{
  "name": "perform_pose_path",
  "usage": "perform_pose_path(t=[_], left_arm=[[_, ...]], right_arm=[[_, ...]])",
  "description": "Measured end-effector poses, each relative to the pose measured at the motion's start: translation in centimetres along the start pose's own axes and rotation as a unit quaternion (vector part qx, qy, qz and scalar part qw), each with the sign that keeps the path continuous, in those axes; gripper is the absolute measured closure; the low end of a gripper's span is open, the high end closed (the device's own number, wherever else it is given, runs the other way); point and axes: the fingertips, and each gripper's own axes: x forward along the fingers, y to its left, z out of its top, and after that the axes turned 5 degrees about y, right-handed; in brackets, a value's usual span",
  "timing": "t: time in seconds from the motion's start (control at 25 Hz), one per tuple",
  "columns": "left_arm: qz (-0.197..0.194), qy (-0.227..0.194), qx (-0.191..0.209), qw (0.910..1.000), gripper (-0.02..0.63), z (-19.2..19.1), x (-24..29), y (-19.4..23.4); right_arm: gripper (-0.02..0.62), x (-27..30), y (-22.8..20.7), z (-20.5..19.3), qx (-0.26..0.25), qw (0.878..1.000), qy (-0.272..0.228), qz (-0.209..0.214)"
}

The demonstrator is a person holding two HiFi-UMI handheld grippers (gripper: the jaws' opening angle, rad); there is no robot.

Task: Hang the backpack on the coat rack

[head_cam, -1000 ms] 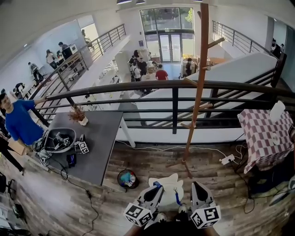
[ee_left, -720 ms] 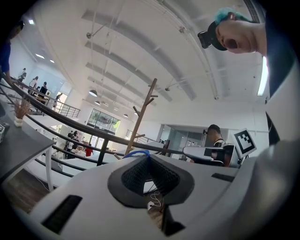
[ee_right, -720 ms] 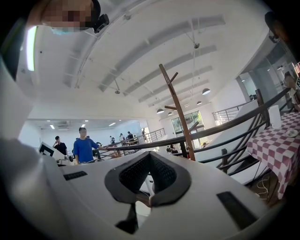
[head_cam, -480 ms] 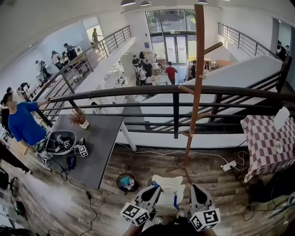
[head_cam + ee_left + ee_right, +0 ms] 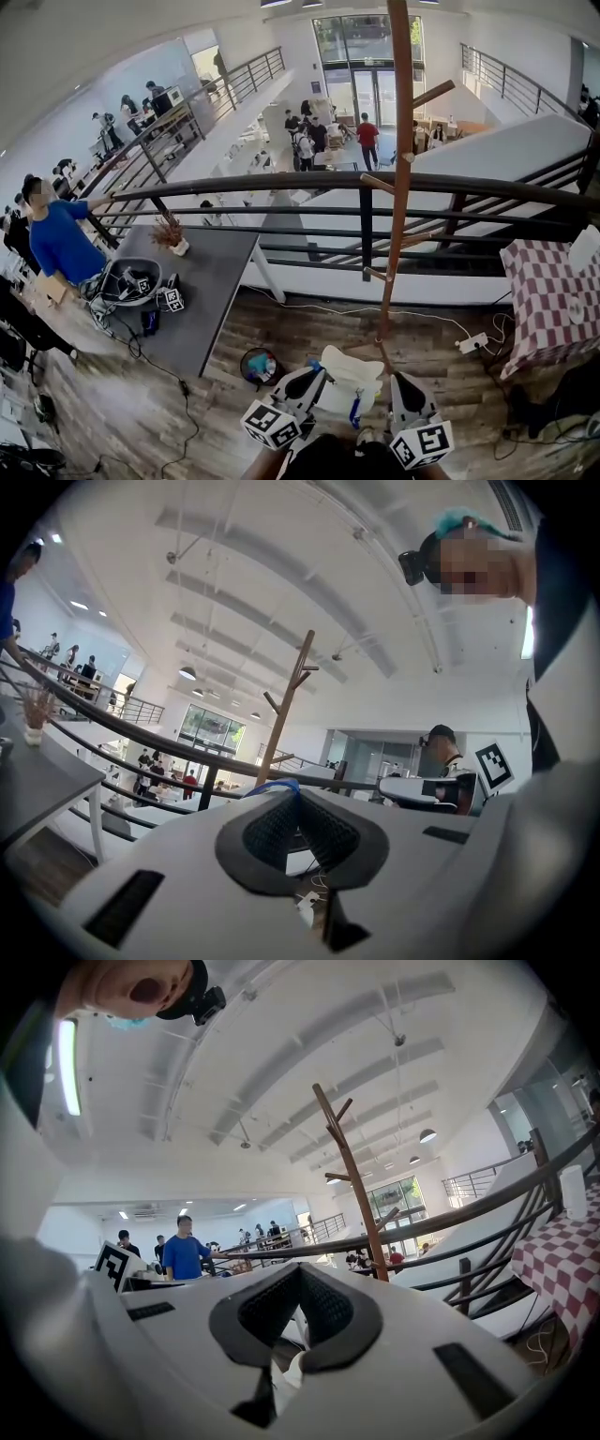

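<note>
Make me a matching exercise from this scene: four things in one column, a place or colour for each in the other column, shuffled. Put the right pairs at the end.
Things:
1. backpack
2. coat rack
3. checked tablecloth
4. potted plant

Descriptions:
A. stands on the grey table at the left
B. wooden, upright in front of the railing
C. red and white, at the right edge of the head view
D. white, low in the middle of the head view

Pairs: 1-D, 2-B, 3-C, 4-A

L claw (image 5: 311, 375), R claw (image 5: 399, 379): white, blk-lined.
</note>
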Motion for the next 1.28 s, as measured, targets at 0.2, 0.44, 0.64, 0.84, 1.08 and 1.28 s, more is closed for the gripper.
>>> perform_pose_path(t=[0.2, 0.44, 0.64, 0.84, 1.08, 1.28], left_arm=[[0.003, 0.014, -0.016, 0.9998, 0.592, -0.7, 1.0, 0.4], [-0.010, 0.022, -0.018, 0.9996, 0.592, -1.1, 2.0, 0.8], [-0.016, 0.030, -0.023, 0.9992, 0.592, -1.5, 3.0, 1.9], [-0.032, 0.043, -0.017, 0.9984, 0.592, -1.8, 4.3, 3.3], [-0.052, 0.051, -0.023, 0.9971, 0.592, -1.2, 5.9, 4.9], [-0.065, 0.059, -0.020, 0.9960, 0.592, -0.9, 7.3, 6.4]], right_arm=[[0.582, 0.5, -0.9, -0.1, 0.007, 1.000, 0.005, -0.002], [0.581, 2.1, -2.3, -0.3, 0.012, 1.000, 0.007, -0.024], [0.582, 3.3, -3.2, -0.4, 0.016, 0.999, 0.010, -0.042], [0.581, 5.2, -3.5, 0.1, 0.017, 0.998, 0.004, -0.056], [0.582, 7.7, -4.1, 0.1, 0.016, 0.997, 0.010, -0.070], [0.582, 9.7, -4.7, -0.3, 0.017, 0.996, 0.018, -0.081]])
